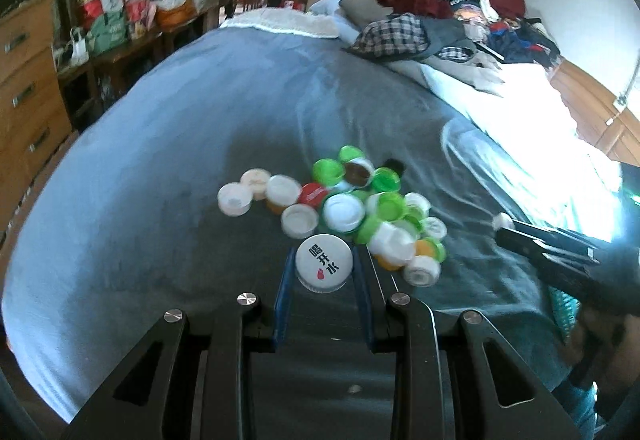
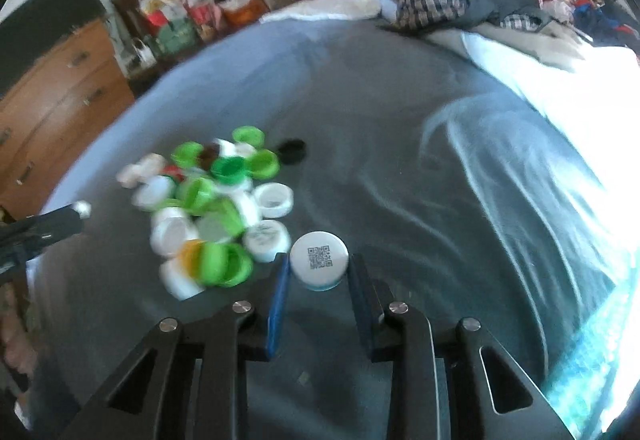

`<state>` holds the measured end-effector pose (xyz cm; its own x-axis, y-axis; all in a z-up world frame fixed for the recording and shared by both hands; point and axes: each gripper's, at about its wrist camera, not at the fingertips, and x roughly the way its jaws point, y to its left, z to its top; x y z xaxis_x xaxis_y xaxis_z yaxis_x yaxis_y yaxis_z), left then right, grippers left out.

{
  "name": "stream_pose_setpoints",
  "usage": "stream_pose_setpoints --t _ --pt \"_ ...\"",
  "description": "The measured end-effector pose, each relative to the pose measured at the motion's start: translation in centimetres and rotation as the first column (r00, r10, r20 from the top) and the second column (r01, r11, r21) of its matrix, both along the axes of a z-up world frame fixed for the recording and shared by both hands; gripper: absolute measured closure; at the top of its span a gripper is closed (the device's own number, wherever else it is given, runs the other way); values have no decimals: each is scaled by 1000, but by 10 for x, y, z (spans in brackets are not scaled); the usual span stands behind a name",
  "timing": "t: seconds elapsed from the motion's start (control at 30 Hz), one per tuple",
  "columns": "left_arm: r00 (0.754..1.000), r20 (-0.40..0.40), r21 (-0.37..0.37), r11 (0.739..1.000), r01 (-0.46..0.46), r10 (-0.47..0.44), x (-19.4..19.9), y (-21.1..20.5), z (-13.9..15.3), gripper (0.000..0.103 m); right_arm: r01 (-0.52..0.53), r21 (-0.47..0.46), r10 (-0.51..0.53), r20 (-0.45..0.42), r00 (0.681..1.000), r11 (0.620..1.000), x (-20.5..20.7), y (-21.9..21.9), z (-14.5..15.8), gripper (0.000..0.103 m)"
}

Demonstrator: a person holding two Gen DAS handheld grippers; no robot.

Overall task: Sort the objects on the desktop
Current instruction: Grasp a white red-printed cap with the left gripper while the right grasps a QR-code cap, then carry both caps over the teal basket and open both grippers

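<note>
White round plastic caps sit clamped in both the left hand-held gripper (image 1: 323, 267) and right hand-held gripper (image 2: 319, 266), so next, I think, each goes from the heap of bottle caps (image 1: 360, 208) to its own pile on the grey bed (image 1: 180, 120).

Heap of bottle caps (image 1: 352, 208) on bed, two white caps (image 1: 324, 263) (image 2: 319, 265) gripped

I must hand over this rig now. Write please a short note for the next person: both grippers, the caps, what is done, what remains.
Left gripper: shut on a white cap with red and black print.
Right gripper: shut on a white cap with a QR code.
The pile of caps, green, white, orange, red and black mixed, lies on the grey blanket.
Done: no sorted group is visible yet.
Left: place both held caps, then sort the pile.
</note>
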<state>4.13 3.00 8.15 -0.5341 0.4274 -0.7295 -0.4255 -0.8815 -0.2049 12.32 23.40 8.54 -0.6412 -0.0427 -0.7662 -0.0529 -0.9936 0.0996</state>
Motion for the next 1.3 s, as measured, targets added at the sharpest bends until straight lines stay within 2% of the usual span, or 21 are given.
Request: stream_pose_setpoints --t 0.27,0.5,0.83,1.2,1.3 --pt "994 -61 5 996 88 -87 38 33 40 79 -4 10 5 -100 995 1000 71 -4 62 71" --pt "974 -96 11 978 208 -206 70 85 68 79 55 34 -48 -180 983 998 120 19 107 71" --pt "923 -119 -48 931 362 -365 111 174 90 79 183 25 -173 -215 961 983 178 69 123 71" --pt "842 -115 -126 849 514 -527 157 266 97 79 328 -6 -321 -226 920 945 232 128 128 71" --pt "827 -112 -139 833 536 -551 166 284 97 79 350 -15 -345 -226 911 936 240 135 127 70"
